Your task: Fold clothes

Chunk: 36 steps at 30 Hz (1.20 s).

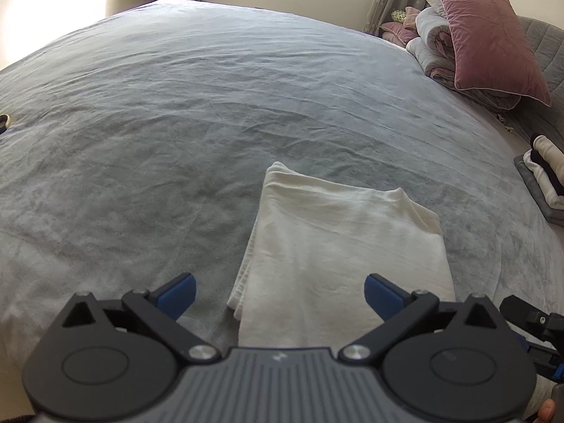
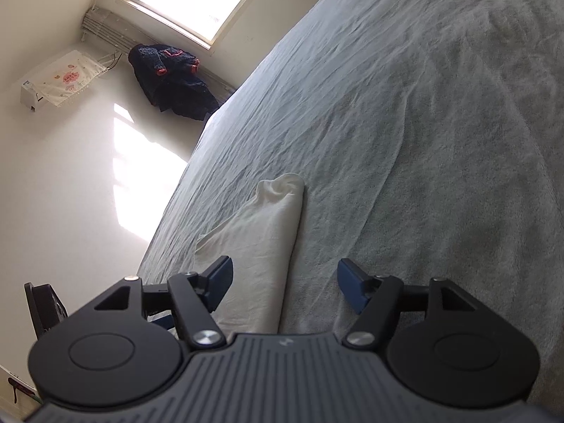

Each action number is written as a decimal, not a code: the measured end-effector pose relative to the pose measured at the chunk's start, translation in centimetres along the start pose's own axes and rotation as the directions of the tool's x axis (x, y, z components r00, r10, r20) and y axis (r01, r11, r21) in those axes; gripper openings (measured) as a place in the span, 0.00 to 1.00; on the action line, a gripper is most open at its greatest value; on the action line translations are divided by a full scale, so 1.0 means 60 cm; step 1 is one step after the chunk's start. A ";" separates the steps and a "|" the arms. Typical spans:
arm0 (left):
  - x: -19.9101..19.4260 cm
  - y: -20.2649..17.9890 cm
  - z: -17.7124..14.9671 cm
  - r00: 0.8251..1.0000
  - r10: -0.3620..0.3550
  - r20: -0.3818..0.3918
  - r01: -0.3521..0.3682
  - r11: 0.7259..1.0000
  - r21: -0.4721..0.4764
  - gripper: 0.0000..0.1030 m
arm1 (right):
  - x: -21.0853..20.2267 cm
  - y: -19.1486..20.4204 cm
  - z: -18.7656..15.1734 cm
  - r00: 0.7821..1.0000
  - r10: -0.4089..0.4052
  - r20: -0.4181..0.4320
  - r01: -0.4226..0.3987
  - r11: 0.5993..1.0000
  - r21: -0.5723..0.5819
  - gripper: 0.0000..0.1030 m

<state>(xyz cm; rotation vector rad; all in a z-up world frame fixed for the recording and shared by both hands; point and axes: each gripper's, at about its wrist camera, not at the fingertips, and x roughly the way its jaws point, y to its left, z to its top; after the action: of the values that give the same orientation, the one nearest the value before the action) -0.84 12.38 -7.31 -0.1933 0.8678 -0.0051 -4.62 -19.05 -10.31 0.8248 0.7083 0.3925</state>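
Cream-white cotton, a folded garment (image 1: 338, 246) lies flat on the grey bed (image 1: 176, 105) as a neat layered rectangle, apparently set down so its folds hold. Its long axis runs from the near edge away toward the bed's middle, stacked edges along its left side. Both the left tongs (image 1: 280, 296) and the right tongs (image 2: 283, 282) hover over its near end, spread apart and grasping nothing; folded clothes (image 1: 546, 176) sit well apart.
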 end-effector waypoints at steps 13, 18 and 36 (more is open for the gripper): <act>0.033 -0.001 0.025 0.999 -0.039 -0.019 0.040 0.998 0.052 0.99 | 0.041 0.019 0.012 0.999 -0.020 -0.050 0.019 1.000 -0.013 0.67; 0.036 0.033 0.038 0.994 -0.094 0.058 0.095 0.995 -0.010 0.96 | 0.054 0.026 0.024 0.998 -0.028 -0.056 0.026 0.999 -0.027 0.67; 0.103 0.087 0.003 0.929 -0.356 0.097 0.369 0.892 -0.263 0.25 | 0.100 0.015 0.013 0.999 -0.021 -0.031 0.019 0.997 -0.068 0.35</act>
<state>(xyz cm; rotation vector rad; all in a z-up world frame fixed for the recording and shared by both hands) 2.94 17.05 -12.79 -0.6167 0.7729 -0.2295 0.12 -15.47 -11.73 0.7480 0.7279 0.4100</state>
